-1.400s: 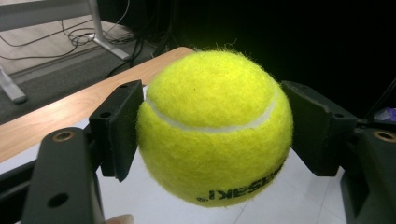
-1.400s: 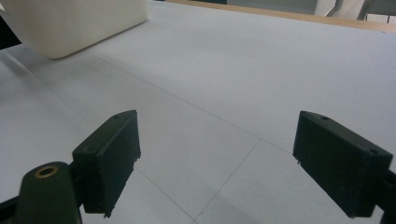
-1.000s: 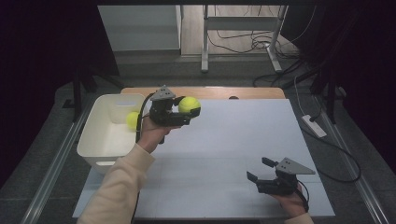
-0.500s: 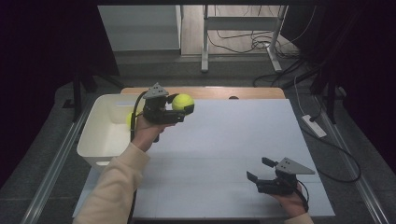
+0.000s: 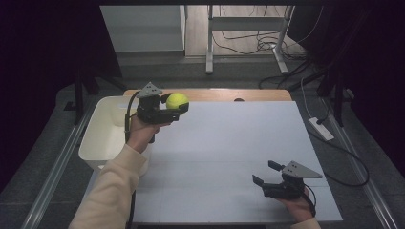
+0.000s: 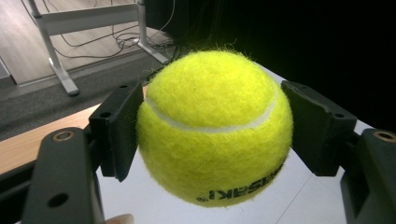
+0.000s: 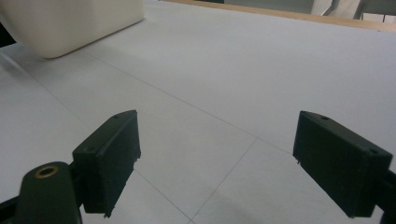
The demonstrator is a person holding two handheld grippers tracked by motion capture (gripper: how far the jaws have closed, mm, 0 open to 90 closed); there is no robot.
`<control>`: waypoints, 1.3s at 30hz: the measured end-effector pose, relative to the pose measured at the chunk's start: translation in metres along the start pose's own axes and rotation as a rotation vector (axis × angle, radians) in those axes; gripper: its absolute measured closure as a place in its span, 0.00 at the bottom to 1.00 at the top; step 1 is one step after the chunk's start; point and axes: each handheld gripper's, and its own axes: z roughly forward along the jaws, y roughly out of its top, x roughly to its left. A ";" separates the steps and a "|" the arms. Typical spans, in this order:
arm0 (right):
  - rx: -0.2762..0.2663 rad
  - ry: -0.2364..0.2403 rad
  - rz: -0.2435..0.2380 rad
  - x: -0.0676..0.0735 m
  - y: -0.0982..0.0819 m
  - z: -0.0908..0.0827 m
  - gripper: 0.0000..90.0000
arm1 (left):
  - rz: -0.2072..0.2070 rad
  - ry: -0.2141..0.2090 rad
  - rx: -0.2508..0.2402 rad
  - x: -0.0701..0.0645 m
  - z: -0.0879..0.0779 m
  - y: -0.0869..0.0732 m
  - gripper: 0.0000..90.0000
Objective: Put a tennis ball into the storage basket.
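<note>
My left gripper [image 5: 175,106] is shut on a yellow-green tennis ball [image 5: 177,100], held in the air above the table's far left part, just right of the white bin [image 5: 98,143]. In the left gripper view the ball [image 6: 214,126] sits squeezed between both black pads [image 6: 122,128]. My right gripper [image 5: 266,174] rests low near the table's front right, open, with nothing between its fingers; in its own view the right gripper [image 7: 217,163] shows bare white tabletop between its jaws.
The white tabletop [image 5: 229,143] covers a wooden table whose far edge [image 5: 248,94] shows. The cream bin [image 7: 65,23] stands at the left edge. Beyond the table are desk legs and cables [image 5: 258,45] on the floor; a power strip [image 5: 321,129] lies to the right.
My left hand has carried the ball a little to the left, toward the bin. The right gripper has stayed where it was.
</note>
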 end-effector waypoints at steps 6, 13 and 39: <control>0.000 -0.003 0.003 0.000 0.000 0.000 0.16 | -0.003 0.022 -0.006 0.005 -0.009 0.000 0.29; -0.002 -0.010 0.006 -0.001 0.000 0.000 0.16 | -0.012 0.052 -0.005 0.015 -0.017 0.000 0.29; 0.003 -0.008 0.000 0.000 0.000 0.001 0.16 | -0.092 0.183 0.009 0.059 -0.047 -0.018 0.29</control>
